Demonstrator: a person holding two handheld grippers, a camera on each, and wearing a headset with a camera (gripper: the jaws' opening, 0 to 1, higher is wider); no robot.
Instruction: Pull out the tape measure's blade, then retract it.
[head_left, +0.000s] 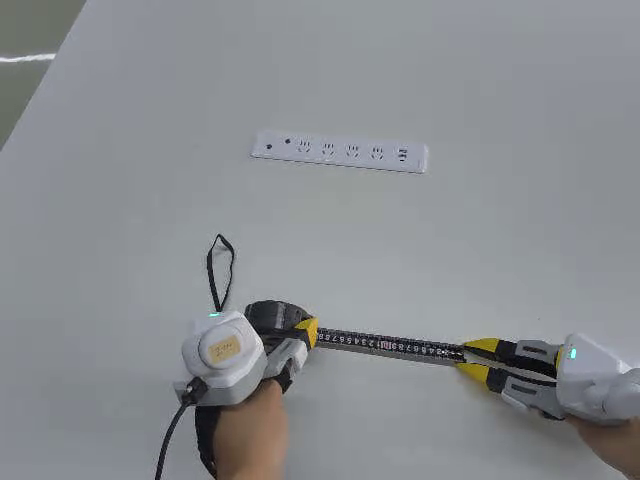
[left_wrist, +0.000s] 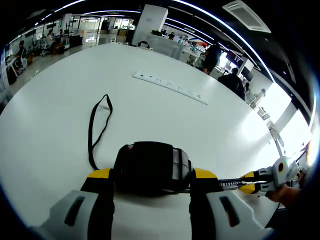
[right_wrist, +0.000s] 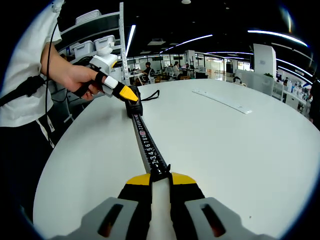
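In the head view the left gripper (head_left: 290, 335) and the hand (head_left: 250, 430) behind it cover most of the tape case (head_left: 270, 315), and the blade's (head_left: 390, 345) tip is lost between the right gripper's (head_left: 470, 358) fingers (head_left: 482, 346). The blade's figures are too small to read there, and the right hand is cut off at the picture's corner. The left gripper lies low over the bench (head_left: 450, 250), pointing away from the person. Its fingers (left_wrist: 100, 200) are clamped on the case's two sides, wide apart. The right gripper points left along the blade, level with the bench, its fingers pinched almost together on the blade's end. The case sits on the bench near the front edge, with the blade drawn out flat to the right. Its strap (head_left: 220, 265) trails loose towards a power strip (head_left: 340, 152) farther back.
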